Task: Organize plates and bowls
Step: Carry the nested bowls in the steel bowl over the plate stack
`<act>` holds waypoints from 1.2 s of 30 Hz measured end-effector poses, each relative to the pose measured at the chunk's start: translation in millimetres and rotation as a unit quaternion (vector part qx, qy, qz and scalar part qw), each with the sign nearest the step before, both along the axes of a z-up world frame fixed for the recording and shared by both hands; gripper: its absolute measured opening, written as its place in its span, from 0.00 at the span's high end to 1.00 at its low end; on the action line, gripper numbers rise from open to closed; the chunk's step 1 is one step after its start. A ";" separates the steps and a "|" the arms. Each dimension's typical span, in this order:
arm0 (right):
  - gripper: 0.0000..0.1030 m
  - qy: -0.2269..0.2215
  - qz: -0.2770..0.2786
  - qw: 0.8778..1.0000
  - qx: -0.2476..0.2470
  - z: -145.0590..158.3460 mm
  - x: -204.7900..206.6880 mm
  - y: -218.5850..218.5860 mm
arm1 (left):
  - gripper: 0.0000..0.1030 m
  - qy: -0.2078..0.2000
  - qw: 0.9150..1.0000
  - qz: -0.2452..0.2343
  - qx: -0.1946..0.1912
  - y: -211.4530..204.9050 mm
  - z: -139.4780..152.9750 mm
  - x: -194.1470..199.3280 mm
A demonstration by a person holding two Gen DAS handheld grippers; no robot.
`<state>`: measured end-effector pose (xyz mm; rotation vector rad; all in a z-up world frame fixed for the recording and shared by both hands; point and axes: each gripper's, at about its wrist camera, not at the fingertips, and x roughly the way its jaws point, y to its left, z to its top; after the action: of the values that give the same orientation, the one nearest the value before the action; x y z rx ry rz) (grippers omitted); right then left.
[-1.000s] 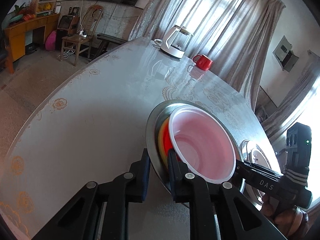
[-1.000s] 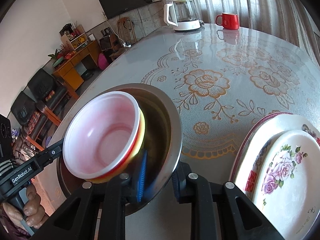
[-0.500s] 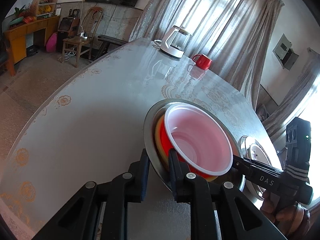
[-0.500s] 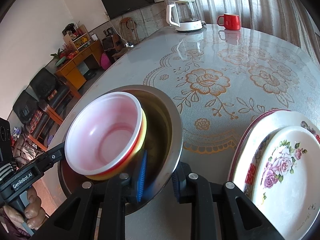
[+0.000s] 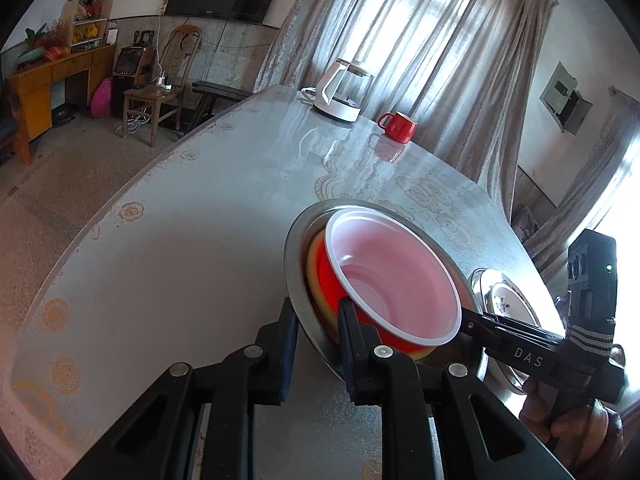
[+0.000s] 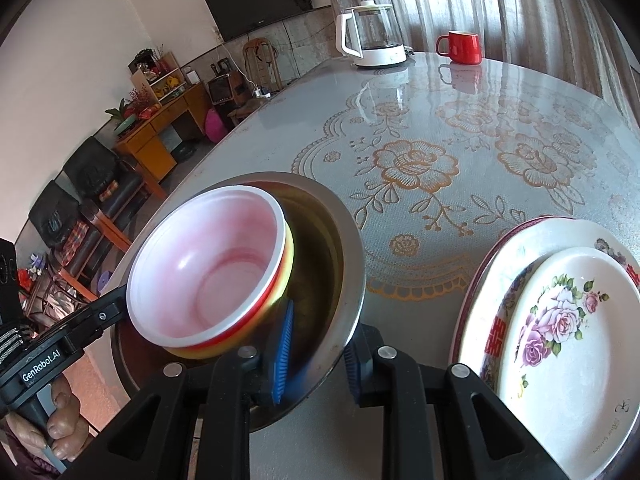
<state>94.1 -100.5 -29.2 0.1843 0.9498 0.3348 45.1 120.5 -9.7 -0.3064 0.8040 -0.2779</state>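
We read "DAS" in white on the black arm of the right claw, at four o'clock in the left wrist view. "GenRobot.AI" stands on the left claw body at eight o'clock. The plate bears a red double-happiness character and small illegible print.

A lived-in home's living and dining room, seen across a large round glass-topped table laid over gold rose-patterned lace. At the table's far edge stand a white glass electric kettle and a red ceramic mug. Beyond it, a black wall-mounted flat-screen television, orange wooden sideboard, black leather armchairs and grey patterned curtains.
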 end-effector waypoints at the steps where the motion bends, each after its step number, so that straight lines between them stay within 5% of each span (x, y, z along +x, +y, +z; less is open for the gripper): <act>1: 0.77 -0.001 -0.001 1.000 0.001 0.6 -0.4 -1.0 | 0.82 -0.002 1.000 -0.001 0.001 -1.2 1.1 -1.1; 19: 0.77 -0.030 -0.026 0.999 0.013 21.7 -17.1 -27.3 | 0.81 -0.030 0.999 -0.034 0.001 -29.5 27.7 -4.6; 36: 0.77 -0.077 -0.126 0.989 -0.008 55.8 -67.7 -110.4 | 0.80 -0.043 0.989 -0.145 -0.009 -129.0 51.6 0.4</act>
<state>26.5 -210.9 26.6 0.2573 0.7666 0.1072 45.4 -8.5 41.9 -0.1929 0.7609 -0.5672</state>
